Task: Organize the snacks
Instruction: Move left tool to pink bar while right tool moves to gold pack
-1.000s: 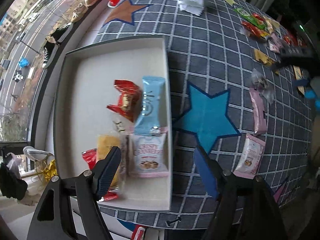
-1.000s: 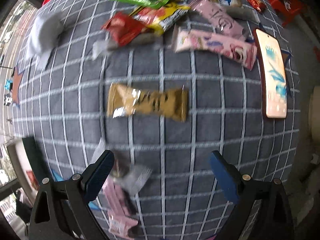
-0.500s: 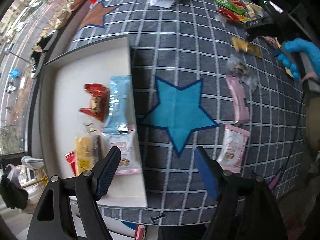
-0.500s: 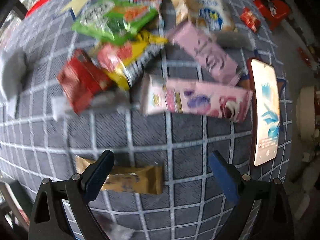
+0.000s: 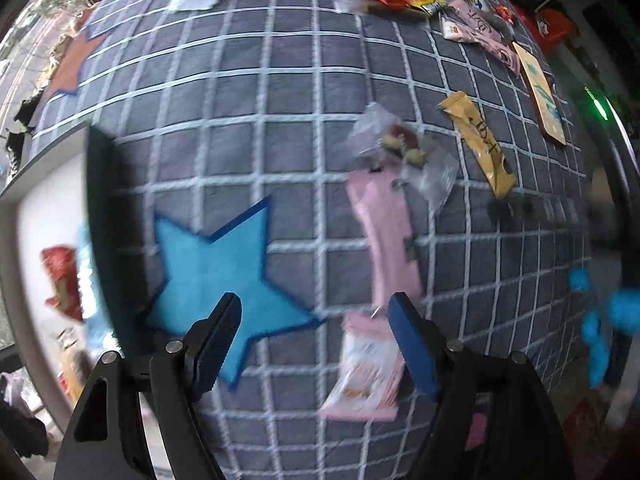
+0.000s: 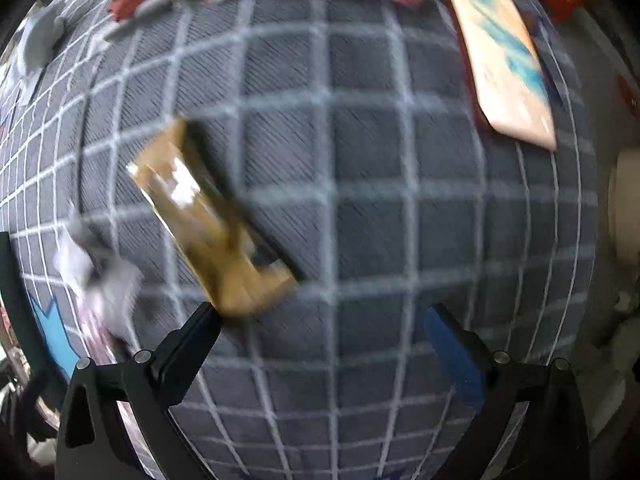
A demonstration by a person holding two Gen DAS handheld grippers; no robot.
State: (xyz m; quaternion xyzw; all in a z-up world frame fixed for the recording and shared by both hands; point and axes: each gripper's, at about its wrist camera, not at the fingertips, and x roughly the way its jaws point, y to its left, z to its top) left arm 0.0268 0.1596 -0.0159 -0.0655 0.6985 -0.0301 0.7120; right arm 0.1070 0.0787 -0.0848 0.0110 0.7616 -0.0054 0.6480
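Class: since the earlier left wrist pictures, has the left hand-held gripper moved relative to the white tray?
Yes. The left hand-held gripper moved right, away from the white tray, toward the pink snack packet.

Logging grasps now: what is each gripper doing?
Left gripper: open, empty, over the small pink packet.
Right gripper: open, empty, near the gold bar.

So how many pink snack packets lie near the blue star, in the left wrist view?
2. One long pink packet lies right of the blue star; one pink-and-white packet lies below it, by the left tool. More lie far off.
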